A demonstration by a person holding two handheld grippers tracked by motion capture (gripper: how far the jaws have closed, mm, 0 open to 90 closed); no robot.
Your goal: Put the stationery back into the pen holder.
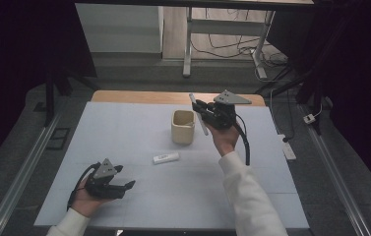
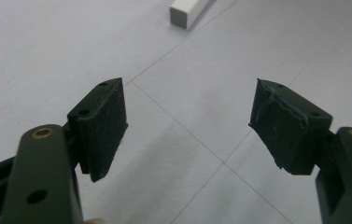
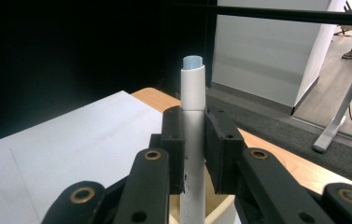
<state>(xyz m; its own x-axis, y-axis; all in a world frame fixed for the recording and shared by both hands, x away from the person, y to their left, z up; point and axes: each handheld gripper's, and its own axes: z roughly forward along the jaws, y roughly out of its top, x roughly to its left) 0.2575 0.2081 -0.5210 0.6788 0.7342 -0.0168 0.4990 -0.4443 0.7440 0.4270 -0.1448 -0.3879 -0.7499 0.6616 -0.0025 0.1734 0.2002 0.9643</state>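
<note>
My right gripper (image 1: 201,109) is shut on a white pen-like stick (image 1: 198,114), held just to the right of a cream cup (image 1: 183,126) on the white table mat. In the right gripper view the stick (image 3: 193,121) stands upright between the pads of the right gripper (image 3: 194,149), its light-blue tip on top, and the cup's rim (image 3: 220,210) shows below. A small white block (image 1: 166,158) lies in front of the cup. My left gripper (image 1: 126,187) rests near the front left, open, with nothing between its pads (image 2: 101,126); the white block (image 2: 188,10) lies ahead of it.
The white mat (image 1: 124,132) covers a wooden table (image 1: 139,96) whose far edge shows. Beyond it stand a white desk frame (image 1: 222,34) and cables on the floor. Dark curtains flank both sides.
</note>
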